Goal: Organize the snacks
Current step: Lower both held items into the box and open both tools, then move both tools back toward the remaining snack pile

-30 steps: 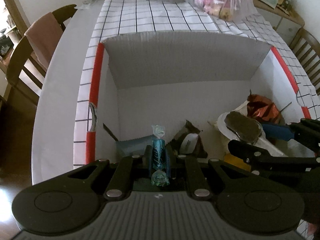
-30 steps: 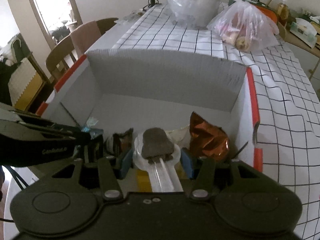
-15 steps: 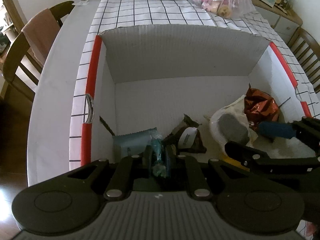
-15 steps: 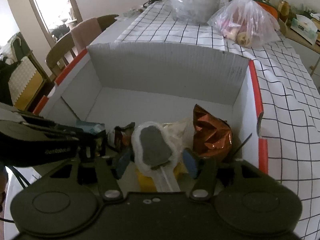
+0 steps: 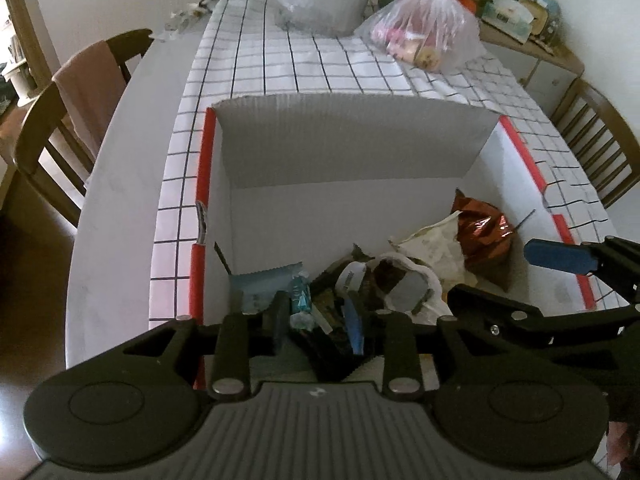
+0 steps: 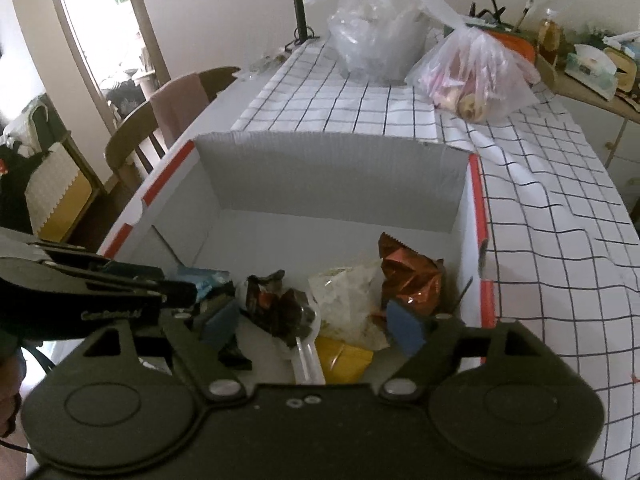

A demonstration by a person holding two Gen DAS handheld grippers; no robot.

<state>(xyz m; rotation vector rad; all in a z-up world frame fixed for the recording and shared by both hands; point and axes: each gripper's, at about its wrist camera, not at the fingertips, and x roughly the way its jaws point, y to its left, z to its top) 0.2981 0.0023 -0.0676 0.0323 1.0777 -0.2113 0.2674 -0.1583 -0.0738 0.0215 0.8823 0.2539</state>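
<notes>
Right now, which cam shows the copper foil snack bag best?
Right wrist. There the copper foil bag sits near centre in the box, crinkles and serrated top edge clear. Left wrist shows it off toward the right wall, smaller, its lower part hidden behind a pale wrapper.

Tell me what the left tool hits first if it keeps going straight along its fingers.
Probably the small teal-wrapped candy lying between the open fingers of the left tool, with the dark snack wrappers on the floor of the box just beyond; depth is hard to judge here.

Matt corrugated cardboard box (image 5: pixel 352 144), glossy crinkled foil wrapper (image 5: pixel 482 228), wooden chair (image 5: pixel 48 128).
</notes>
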